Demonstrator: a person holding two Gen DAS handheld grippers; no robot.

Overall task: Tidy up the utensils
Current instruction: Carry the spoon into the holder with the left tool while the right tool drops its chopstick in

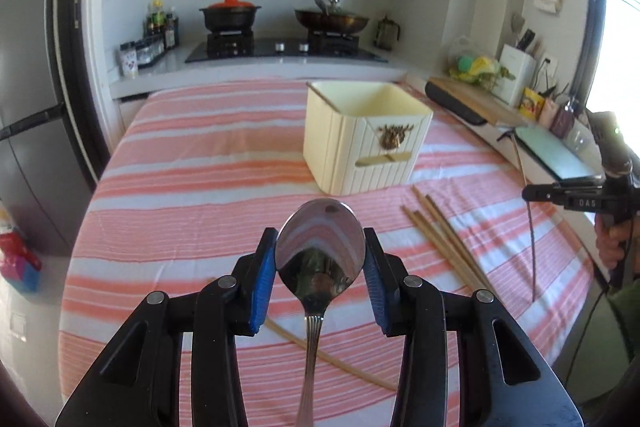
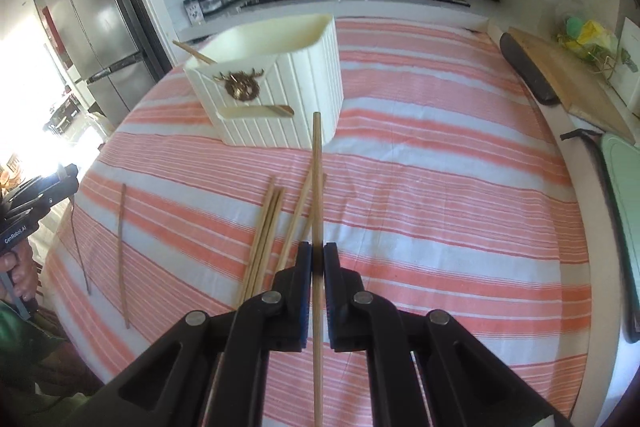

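My left gripper (image 1: 320, 251) is shut on a steel spoon (image 1: 320, 247), its bowl between the blue pads, held above the striped cloth. My right gripper (image 2: 317, 257) is shut on a wooden chopstick (image 2: 317, 179) that points toward the cream utensil box (image 2: 280, 87). The box also shows in the left wrist view (image 1: 360, 139), ahead of the spoon. One chopstick end (image 2: 194, 53) sticks out of the box. Several loose chopsticks (image 2: 268, 227) lie on the cloth left of my right gripper; they show in the left wrist view (image 1: 444, 235) too. A single chopstick (image 2: 122, 255) lies further left.
The table wears a pink striped cloth (image 2: 440, 187). A wooden cutting board (image 2: 560, 79) and a green tray (image 2: 624, 195) lie along the right counter. A stove with a black pot (image 1: 230, 15) and a wok (image 1: 332, 19) stands behind. A fridge (image 2: 88, 19) is at the left.
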